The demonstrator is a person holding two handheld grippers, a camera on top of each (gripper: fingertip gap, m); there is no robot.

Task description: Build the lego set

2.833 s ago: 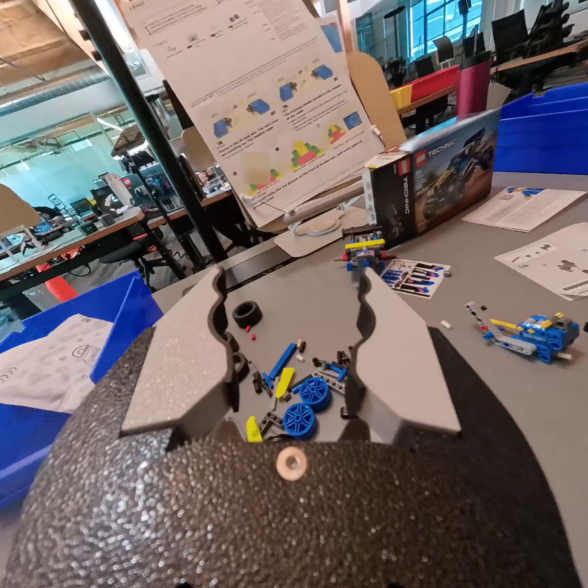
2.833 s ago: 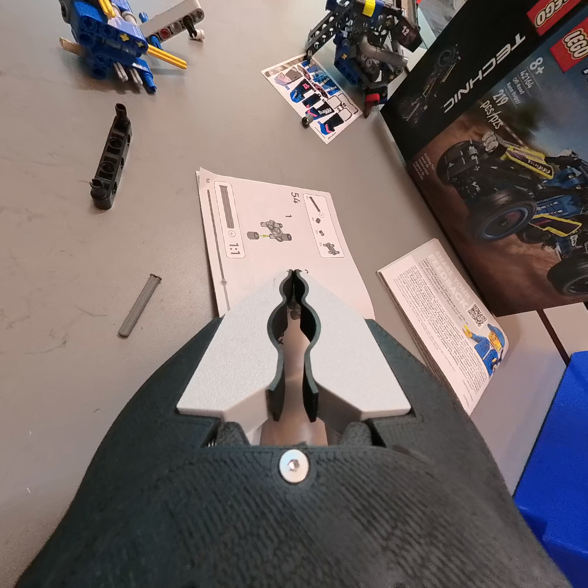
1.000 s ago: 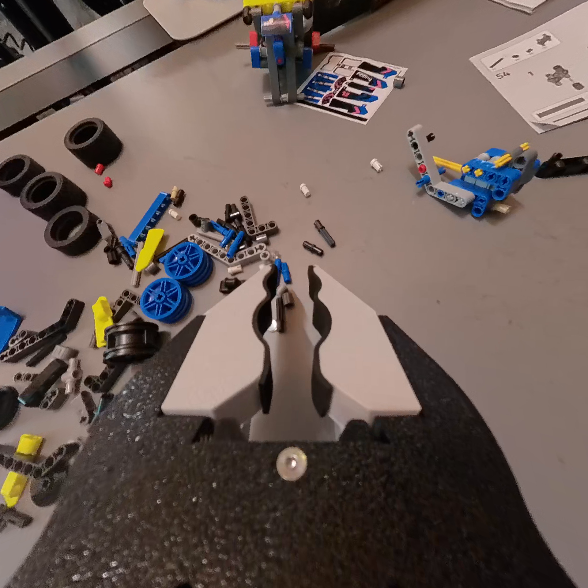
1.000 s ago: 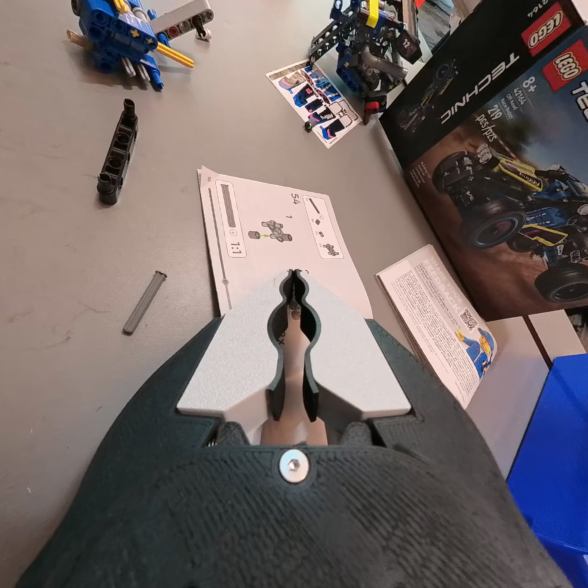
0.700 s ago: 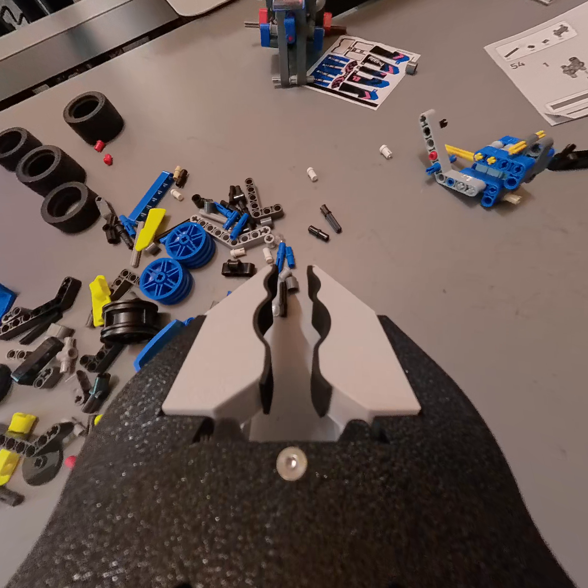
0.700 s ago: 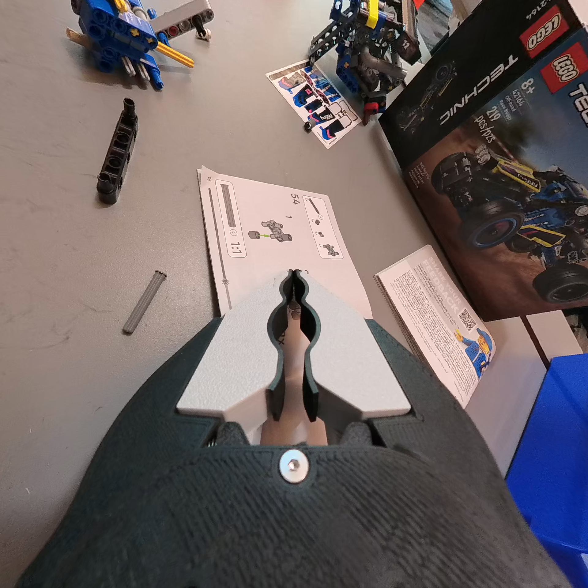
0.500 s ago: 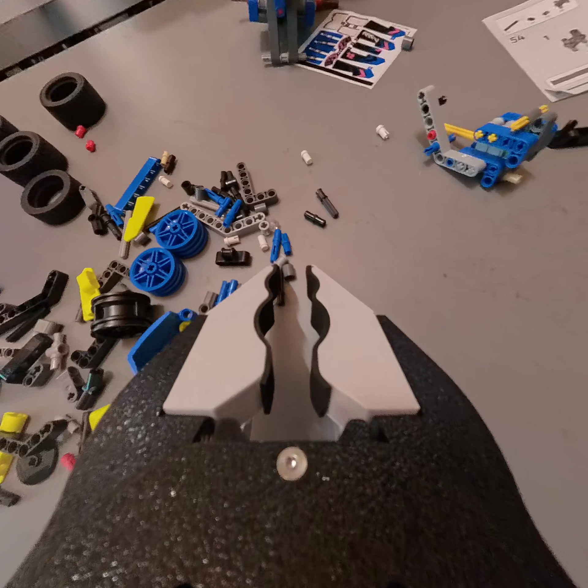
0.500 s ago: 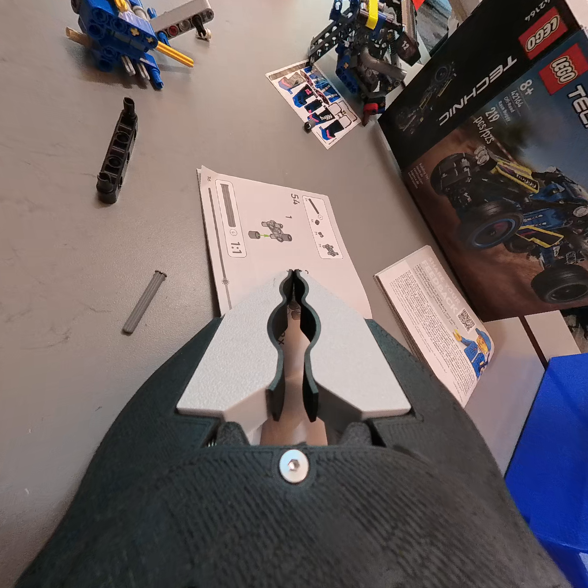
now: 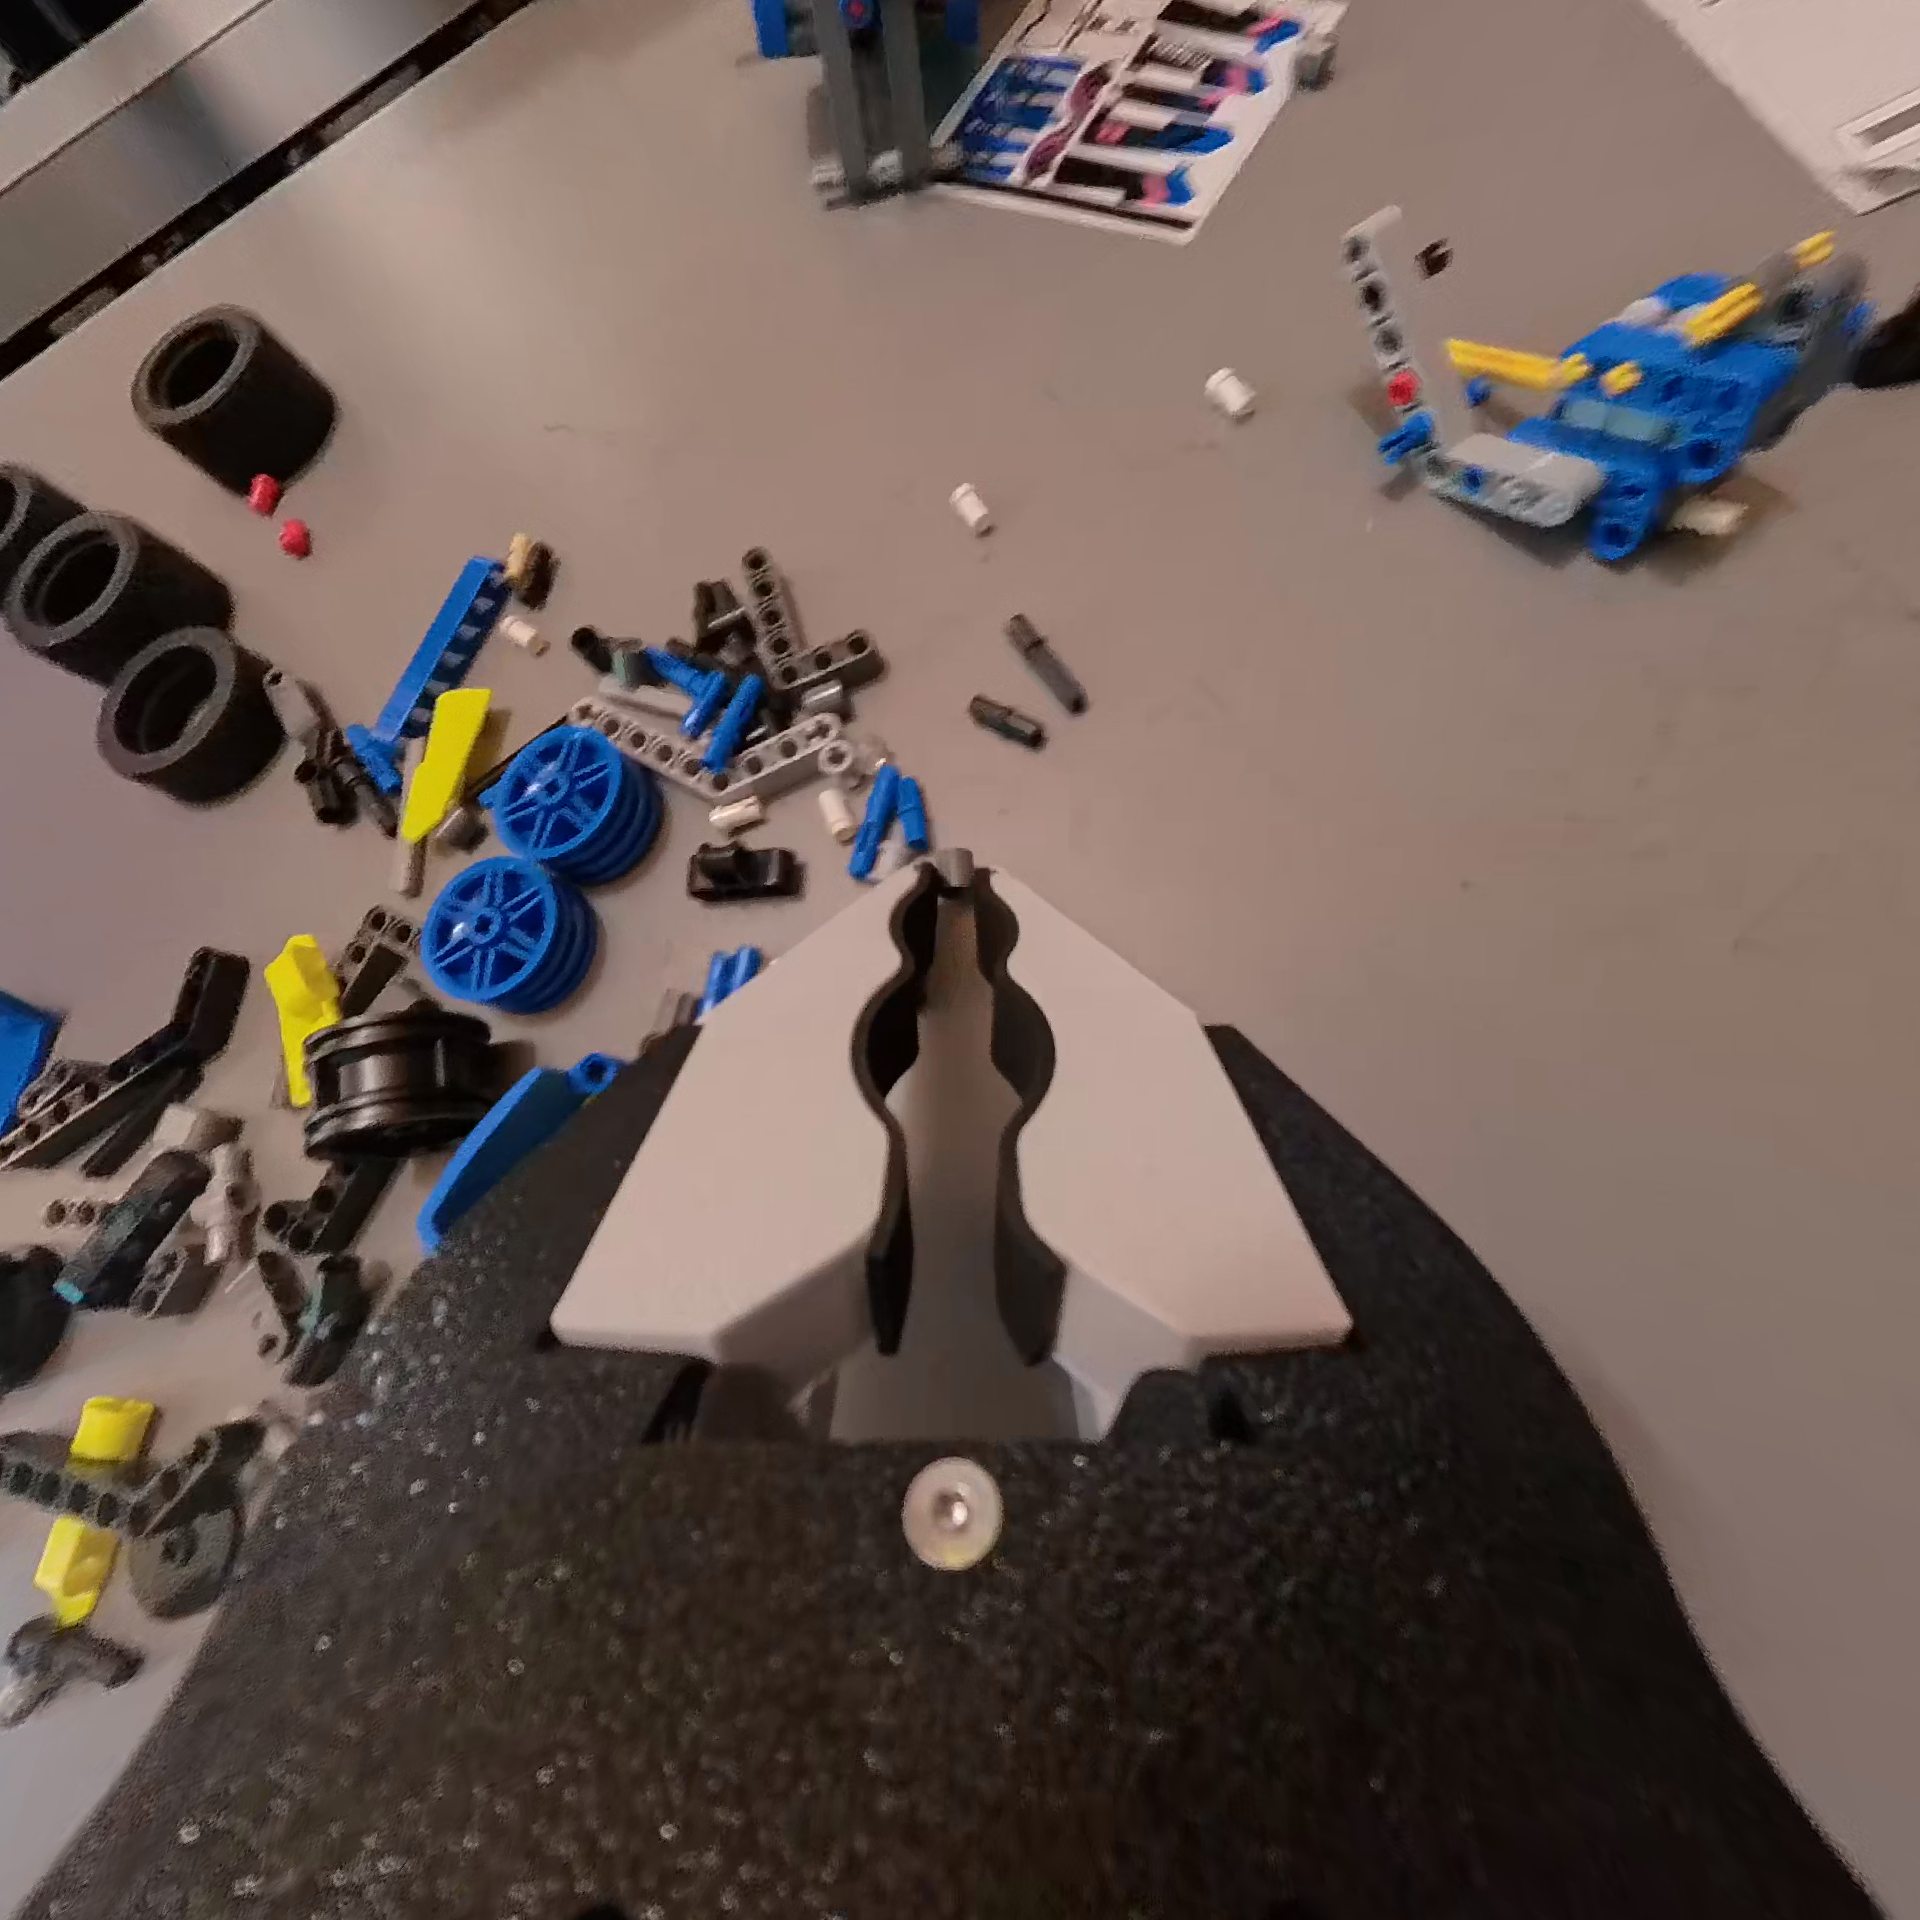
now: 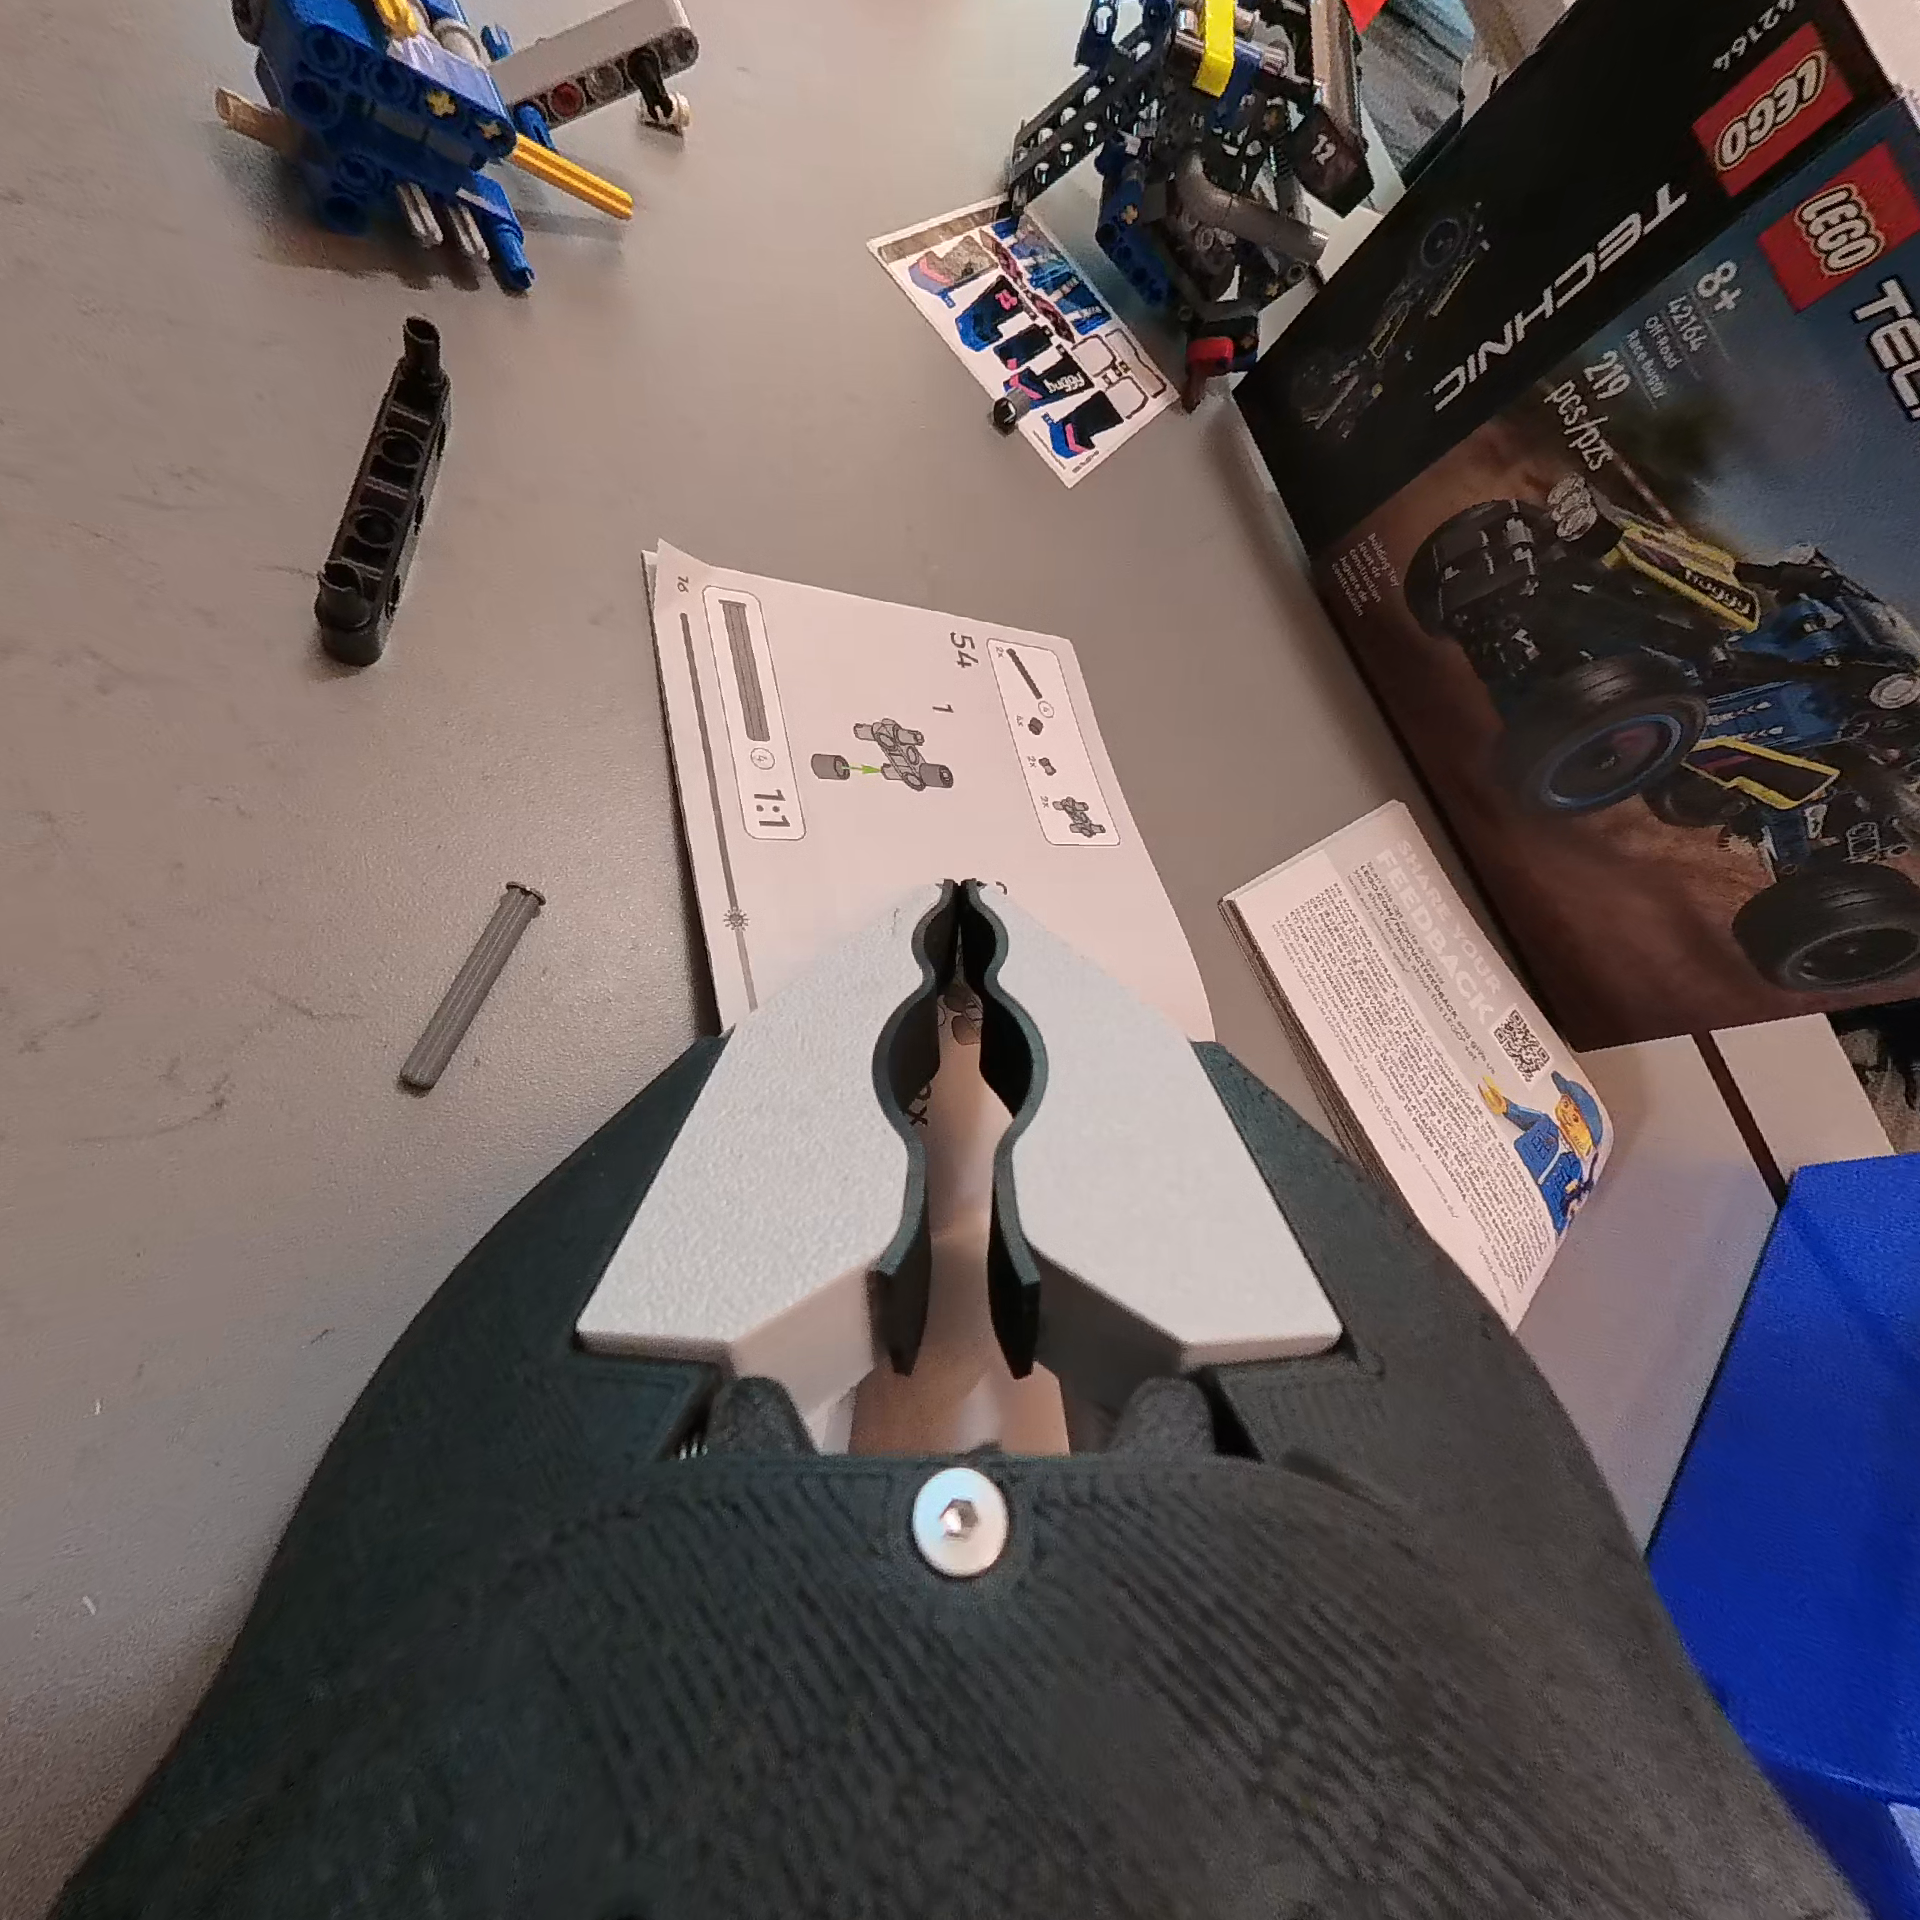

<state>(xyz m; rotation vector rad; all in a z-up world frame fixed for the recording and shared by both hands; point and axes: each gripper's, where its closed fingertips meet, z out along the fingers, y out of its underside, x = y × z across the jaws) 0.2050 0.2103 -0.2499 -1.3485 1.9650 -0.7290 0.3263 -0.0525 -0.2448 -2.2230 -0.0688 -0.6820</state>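
My left gripper point(image 9: 954, 883) is shut on a small grey bush point(image 9: 954, 869) pinched at its tips, low over the right edge of the loose parts pile point(image 9: 727, 717). The pile holds blue wheels point(image 9: 577, 790), black tyres point(image 9: 187, 707), and blue, black, grey and yellow pieces. A blue sub-assembly point(image 9: 1621, 436) lies far right; it also shows in the right wrist view point(image 10: 395, 114). My right gripper point(image 10: 958, 889) is shut with nothing visible in it, over the white instruction sheet point(image 10: 894, 727). A black beam point(image 10: 384, 499) and a grey axle point(image 10: 473, 987) lie to its left.
A grey-and-blue chassis point(image 10: 1195, 177) stands by the sticker sheet point(image 10: 1029, 332), next to the set's box point(image 10: 1610, 520). A leaflet point(image 10: 1423, 1039) and a blue bin point(image 10: 1818, 1455) are at the right. The grey table point(image 9: 1455, 935) is bare right of the left gripper. One gripper's finger ends stand about 30 cm off the other's. It is some 8 cm from my right tips to the grey axle point(image 10: 473, 987).
My left gripper came down from wide open to the pile and has closed on the small grey bush, drifting slightly over the parts. My right gripper has stayed shut and almost still.
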